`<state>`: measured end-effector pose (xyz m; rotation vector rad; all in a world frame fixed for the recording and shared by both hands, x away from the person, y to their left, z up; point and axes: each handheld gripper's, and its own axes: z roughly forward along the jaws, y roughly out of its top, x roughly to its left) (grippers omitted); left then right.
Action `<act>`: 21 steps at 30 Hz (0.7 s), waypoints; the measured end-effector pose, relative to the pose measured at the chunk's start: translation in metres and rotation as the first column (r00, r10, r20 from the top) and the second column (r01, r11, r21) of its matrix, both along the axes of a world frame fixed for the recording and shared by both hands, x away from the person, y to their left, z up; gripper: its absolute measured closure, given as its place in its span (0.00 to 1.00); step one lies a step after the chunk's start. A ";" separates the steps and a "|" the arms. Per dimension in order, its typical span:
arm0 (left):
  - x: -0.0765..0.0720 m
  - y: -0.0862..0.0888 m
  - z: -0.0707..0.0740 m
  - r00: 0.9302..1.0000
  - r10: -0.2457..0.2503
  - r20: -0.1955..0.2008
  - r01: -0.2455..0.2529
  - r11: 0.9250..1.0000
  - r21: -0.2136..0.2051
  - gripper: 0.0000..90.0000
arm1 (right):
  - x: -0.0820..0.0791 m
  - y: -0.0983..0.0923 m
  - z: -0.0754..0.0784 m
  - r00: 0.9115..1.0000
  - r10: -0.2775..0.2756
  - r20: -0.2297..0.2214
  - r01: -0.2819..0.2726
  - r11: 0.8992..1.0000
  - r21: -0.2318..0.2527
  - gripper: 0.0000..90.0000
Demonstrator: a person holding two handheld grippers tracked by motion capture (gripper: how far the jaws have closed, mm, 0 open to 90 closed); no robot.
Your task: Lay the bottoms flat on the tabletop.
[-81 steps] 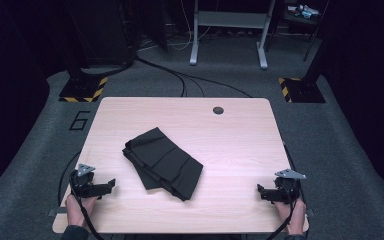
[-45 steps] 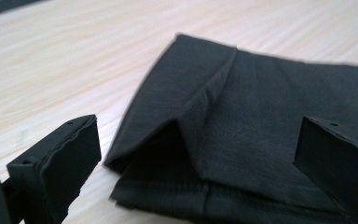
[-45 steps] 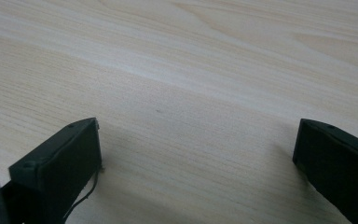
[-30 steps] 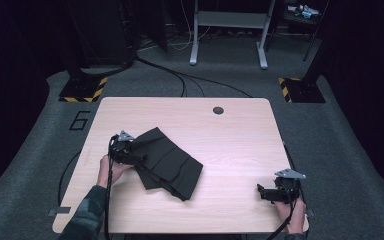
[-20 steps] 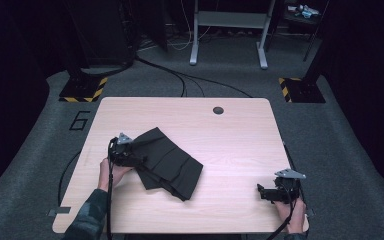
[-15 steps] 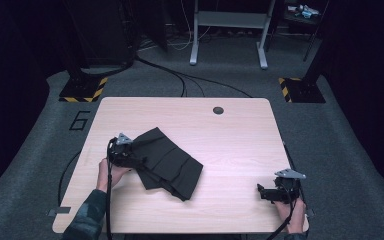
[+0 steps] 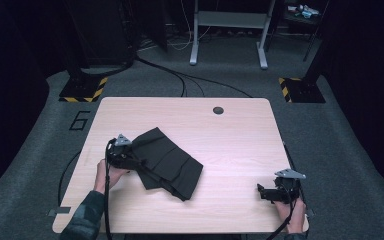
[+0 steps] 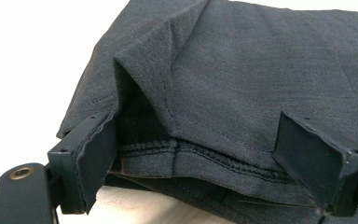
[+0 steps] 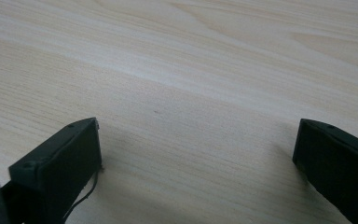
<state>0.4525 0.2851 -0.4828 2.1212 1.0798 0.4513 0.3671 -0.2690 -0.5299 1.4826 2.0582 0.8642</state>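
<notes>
Our left hand-held gripper [image 8: 200, 154] stands open around the cloth [image 8: 242, 74] hem; we should close deep on every layer.

The left tool [image 7: 130, 161] sits out from the person's left hand [image 7: 106, 173], the forearm reaching in from the bottom edge and angled forward and to the right. In the left gripper view its jaws stand wide apart, the pads pressing on nothing. The right tool [image 7: 265, 192] lies low in the right hand [image 7: 292, 216], pointing left, its jaws spread wide.
</notes>
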 end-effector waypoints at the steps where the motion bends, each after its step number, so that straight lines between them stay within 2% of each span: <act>1: -0.001 -0.001 -0.001 1.000 -0.001 0.001 0.001 1.000 0.009 0.15 | 0.000 0.000 0.000 1.000 0.000 0.000 0.000 1.000 0.000 0.00; 3: -0.003 -0.002 -0.003 1.000 0.000 -0.001 0.000 1.000 0.008 0.15 | 0.000 0.000 0.000 1.000 -0.002 -0.001 0.002 1.000 0.002 0.00; 4: -0.005 -0.003 -0.005 1.000 0.006 -0.004 -0.006 1.000 -0.007 0.15 | 0.000 0.000 0.000 1.000 -0.002 -0.001 0.002 1.000 0.002 0.00; 6: -0.007 -0.003 -0.006 1.000 0.007 -0.018 -0.007 1.000 -0.002 0.15 | 0.000 0.000 0.000 1.000 -0.002 -0.002 0.002 1.000 0.002 0.00; 7: -0.009 -0.003 -0.007 0.999 0.012 -0.031 -0.013 1.000 -0.022 0.15 | 0.000 0.000 0.000 1.000 -0.002 -0.002 0.002 1.000 0.002 0.00; 8: -0.010 -0.004 -0.007 0.999 0.014 -0.028 -0.015 1.000 -0.023 0.15 | 0.000 0.000 0.000 1.000 0.000 0.000 0.000 1.000 0.000 0.00; 10: -0.016 -0.008 -0.009 1.000 0.021 -0.016 -0.021 1.000 0.006 0.15 | 0.000 0.000 0.000 1.000 -0.002 -0.002 0.002 1.000 0.002 0.00; 12: -0.018 -0.009 -0.010 1.000 0.019 -0.016 -0.019 1.000 0.004 0.15 | 0.000 0.000 0.000 1.000 -0.002 -0.002 0.002 1.000 0.002 0.00; 14: -0.022 -0.011 -0.013 0.999 0.012 -0.030 -0.013 1.000 -0.011 0.15 | 0.000 0.000 0.000 1.000 -0.004 -0.003 0.004 1.000 0.003 0.00; 15: -0.025 -0.015 -0.016 0.999 -0.016 -0.044 0.015 0.999 -0.037 0.18 | 0.000 0.000 0.000 1.000 -0.004 -0.003 0.004 1.000 0.003 0.00; 16: -0.025 -0.015 -0.016 0.999 -0.016 -0.044 0.015 0.999 -0.037 0.18 | 0.000 0.000 0.000 1.000 -0.004 -0.003 0.004 1.000 0.003 0.00; 17: -0.028 -0.019 -0.016 0.999 -0.025 -0.035 0.025 1.000 -0.010 0.18 | 0.000 0.000 0.000 1.000 -0.004 -0.003 0.004 1.000 0.003 0.00; 18: -0.029 -0.021 -0.016 0.999 -0.035 -0.039 0.035 0.999 -0.015 0.18 | 0.000 0.000 0.000 1.000 -0.004 -0.003 0.004 1.000 0.003 0.00; 19: -0.031 -0.028 -0.016 0.998 -0.038 -0.042 0.036 0.998 -0.043 0.18 | 0.000 0.001 0.000 1.000 -0.007 -0.003 0.007 1.000 0.005 0.00; 20: -0.032 -0.032 -0.015 0.998 -0.042 -0.037 0.041 0.999 -0.012 0.18 | 0.000 0.001 0.000 1.000 -0.004 -0.001 0.004 1.000 0.005 0.00; 21: -0.032 -0.032 -0.015 0.998 -0.042 -0.037 0.041 0.999 -0.012 0.18 | 0.000 0.000 0.000 1.000 -0.005 -0.003 0.005 1.000 0.003 0.00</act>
